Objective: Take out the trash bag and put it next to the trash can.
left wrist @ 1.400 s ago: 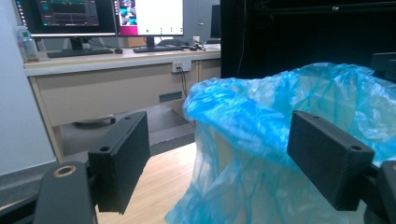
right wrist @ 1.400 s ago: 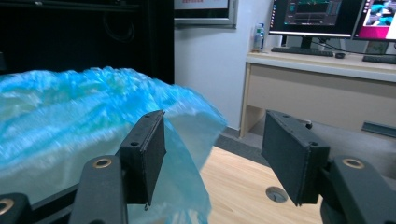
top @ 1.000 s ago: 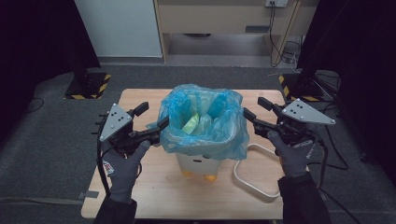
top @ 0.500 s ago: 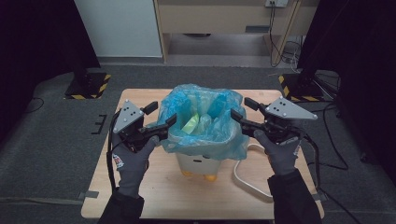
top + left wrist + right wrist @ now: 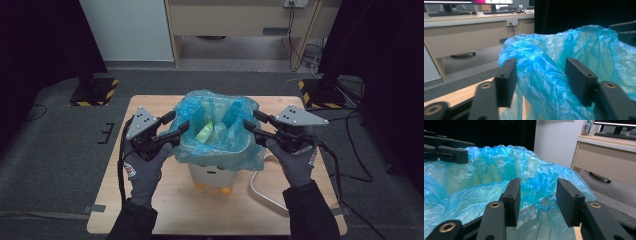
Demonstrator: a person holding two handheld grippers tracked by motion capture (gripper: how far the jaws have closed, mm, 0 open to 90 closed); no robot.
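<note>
A small white bin lined with a blue plastic bag stands mid-table; pale green rubbish lies inside. My left gripper is open at the bag's left rim, and a fold of the blue bag sits between its jaws. My right gripper is open at the right rim, its jaws straddling the crumpled bag edge. In the right gripper view the left gripper shows across the bag opening.
A wooden table carries the bin. A white cable loops on the table by the bin's right side. Beyond the table are a grey floor, yellow-black striped stand bases, and a desk.
Both grippers have moved inward from the sides to the bag's rim, and now have the bag edge between their open jaws.
</note>
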